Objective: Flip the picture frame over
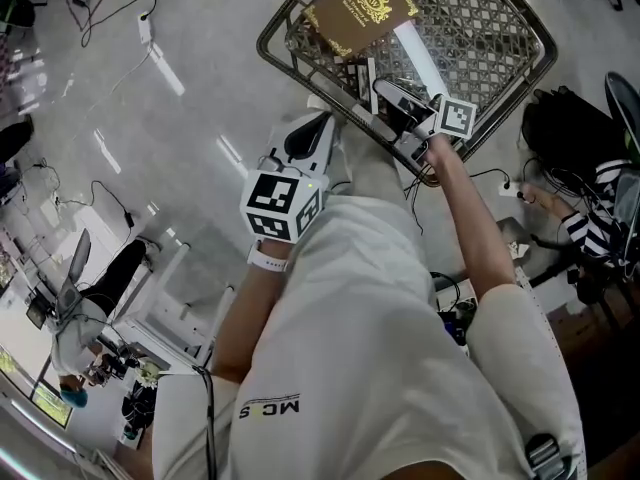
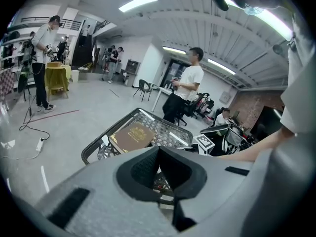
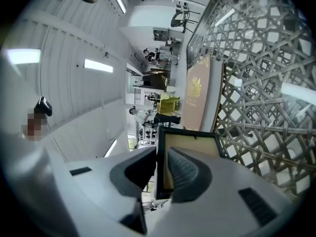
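The black picture frame with a beige face stands on edge between the jaws of my right gripper. The jaws sit close on either side of its edge, and a thin strip of the face shows beside the right pad. From the head view this gripper is at the near rim of the wire basket, with the frame over the rim. My left gripper hovers just short of the basket. Its jaws meet with nothing between them.
A brown book with a gold emblem lies in the basket beside a white strip. Cables trail over the grey floor at left. A black bag sits right of the basket. A person stands beyond it.
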A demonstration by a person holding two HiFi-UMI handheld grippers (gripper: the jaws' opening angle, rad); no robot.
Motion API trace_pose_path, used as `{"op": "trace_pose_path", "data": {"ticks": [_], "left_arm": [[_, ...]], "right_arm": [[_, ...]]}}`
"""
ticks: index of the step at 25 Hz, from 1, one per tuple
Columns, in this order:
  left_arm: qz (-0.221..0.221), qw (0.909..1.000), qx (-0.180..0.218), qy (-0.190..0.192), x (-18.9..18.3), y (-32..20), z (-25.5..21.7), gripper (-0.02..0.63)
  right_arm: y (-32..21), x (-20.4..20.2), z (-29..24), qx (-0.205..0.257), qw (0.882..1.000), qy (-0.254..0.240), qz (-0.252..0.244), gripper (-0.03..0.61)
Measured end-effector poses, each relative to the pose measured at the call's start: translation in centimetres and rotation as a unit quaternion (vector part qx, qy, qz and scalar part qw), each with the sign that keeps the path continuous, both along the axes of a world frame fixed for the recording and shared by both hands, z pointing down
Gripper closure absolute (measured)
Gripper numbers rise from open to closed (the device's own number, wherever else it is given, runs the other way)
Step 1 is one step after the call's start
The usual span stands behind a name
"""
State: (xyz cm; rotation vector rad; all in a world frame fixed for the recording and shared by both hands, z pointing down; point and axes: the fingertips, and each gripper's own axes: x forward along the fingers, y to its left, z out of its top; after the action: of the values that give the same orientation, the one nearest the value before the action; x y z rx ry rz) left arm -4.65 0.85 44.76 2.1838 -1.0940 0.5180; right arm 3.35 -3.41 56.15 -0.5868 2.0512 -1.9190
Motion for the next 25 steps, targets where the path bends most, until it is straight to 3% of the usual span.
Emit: {"op": "trace_pose_path", "data": {"ticks": [12, 18, 25], "left_arm": [[0.002, 1.0000, 0.001, -0.001, 0.1, -0.7, -0.3, 0.589], [0.012, 0.9999, -0.002, -0.001, 0.8, -0.8, -0.4, 0.589], [0.023, 0.9997, -0.004, -0.002, 1.3, -1.3, 0.2, 0.589]], "right_arm": [[-0.1, 2.2, 0.4, 0.003, 1.000, 0.005, 0.010, 0.506], [-0.3, 3.8, 0.2, -0.003, 0.999, -0.024, 0.032, 0.440], [-0.4, 5.2, 2.1, -0.009, 0.999, 0.005, 0.041, 0.436]]}}
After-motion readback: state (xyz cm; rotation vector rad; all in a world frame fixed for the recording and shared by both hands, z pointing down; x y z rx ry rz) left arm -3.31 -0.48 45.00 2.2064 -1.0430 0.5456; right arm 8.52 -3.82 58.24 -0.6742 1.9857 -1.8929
